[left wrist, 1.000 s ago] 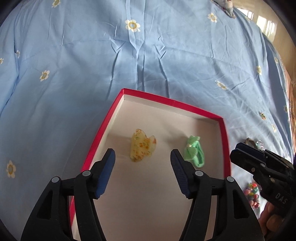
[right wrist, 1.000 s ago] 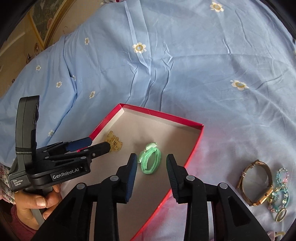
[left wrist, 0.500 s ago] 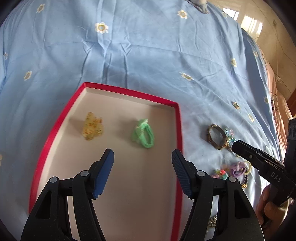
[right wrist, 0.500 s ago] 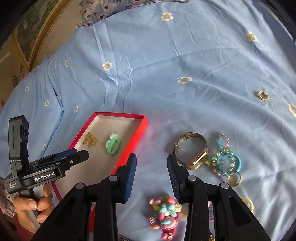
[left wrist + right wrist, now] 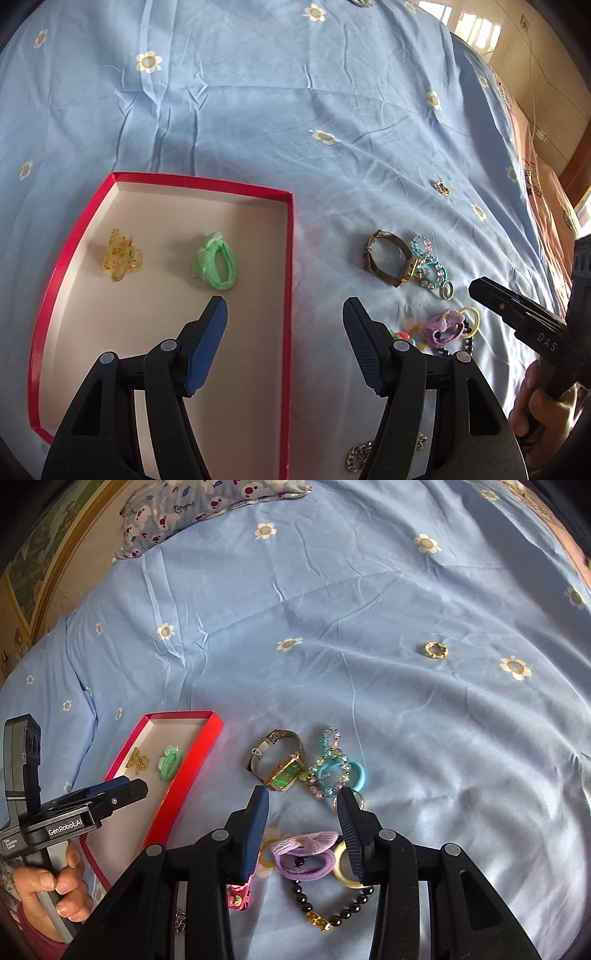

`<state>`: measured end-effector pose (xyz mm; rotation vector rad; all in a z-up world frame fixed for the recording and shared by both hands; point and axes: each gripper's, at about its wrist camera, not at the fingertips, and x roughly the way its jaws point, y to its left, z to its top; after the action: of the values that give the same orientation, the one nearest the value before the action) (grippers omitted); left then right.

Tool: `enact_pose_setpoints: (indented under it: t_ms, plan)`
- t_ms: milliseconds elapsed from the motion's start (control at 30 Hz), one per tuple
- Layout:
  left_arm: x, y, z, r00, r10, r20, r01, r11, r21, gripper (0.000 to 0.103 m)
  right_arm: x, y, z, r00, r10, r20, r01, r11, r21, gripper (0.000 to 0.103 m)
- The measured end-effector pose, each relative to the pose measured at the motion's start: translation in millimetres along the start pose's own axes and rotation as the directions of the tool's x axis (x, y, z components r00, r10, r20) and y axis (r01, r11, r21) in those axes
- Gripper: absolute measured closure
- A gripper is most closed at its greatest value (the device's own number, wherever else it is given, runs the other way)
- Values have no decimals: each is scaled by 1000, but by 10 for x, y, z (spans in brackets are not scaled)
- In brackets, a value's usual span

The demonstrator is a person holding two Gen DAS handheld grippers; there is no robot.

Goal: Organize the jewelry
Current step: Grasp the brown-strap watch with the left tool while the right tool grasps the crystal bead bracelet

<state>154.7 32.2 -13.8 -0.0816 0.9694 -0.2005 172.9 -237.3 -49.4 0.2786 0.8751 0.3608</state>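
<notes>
On the blue floral bedspread [image 5: 406, 709], the red box [image 5: 289, 295] already holds a yellow hair clip [image 5: 120, 258] and a green hair tie [image 5: 218, 264]; the watch [image 5: 280, 764], beaded bracelets [image 5: 332, 771], purple hair tie [image 5: 306, 853], black bead bracelet [image 5: 332, 912] and a distant ring [image 5: 436, 650] lie outside it. The left gripper [image 5: 284, 347] and the right gripper [image 5: 303, 834] are both spread and empty. The right gripper's fingers partly hide items beneath; a chain [image 5: 356, 454] is cut off.

Wrinkled cotton-like bedsheet [image 5: 406, 709], glossy gold metal watch [image 5: 280, 771], matt card tray [image 5: 291, 258], fuzzy purple hair tie [image 5: 306, 853]
</notes>
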Motion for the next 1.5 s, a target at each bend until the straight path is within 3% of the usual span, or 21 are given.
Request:
enact_pose_setpoints:
  t_ms: [367, 867, 1000, 1167, 1200, 1300, 1500]
  plan:
    - [247, -249, 171, 1000, -11, -22, 12, 999, 42, 38, 96, -145, 69, 1000, -26, -13, 26, 999, -21, 63]
    - [873, -551, 424, 995, -38, -94, 47, 994, 103, 40, 627, -209, 341, 996, -17, -88, 11, 997, -70, 66]
    - [1035, -654, 441, 991, -49, -124, 66, 988, 136, 50, 735, -240, 347, 994, -7, -112, -1, 997, -74, 76]
    - [1095, -756, 399, 991, -46, -128, 69, 982, 178, 81, 749, -249, 345, 993, 12, -114, -21, 997, -76, 88]
    - [1079, -763, 396, 989, -66, -130, 89, 980, 178, 94, 737, -256, 341, 994, 17, -112, -25, 997, -73, 88]
    - [1013, -759, 389, 990, -74, -122, 96, 979, 181, 97, 678, -271, 337, 995, 30, -100, -36, 998, -52, 100]
    - [755, -664, 346, 990, -110, -84, 122, 982, 145, 97, 480, -213, 322, 997, 44, -61, -47, 998, -43, 101]
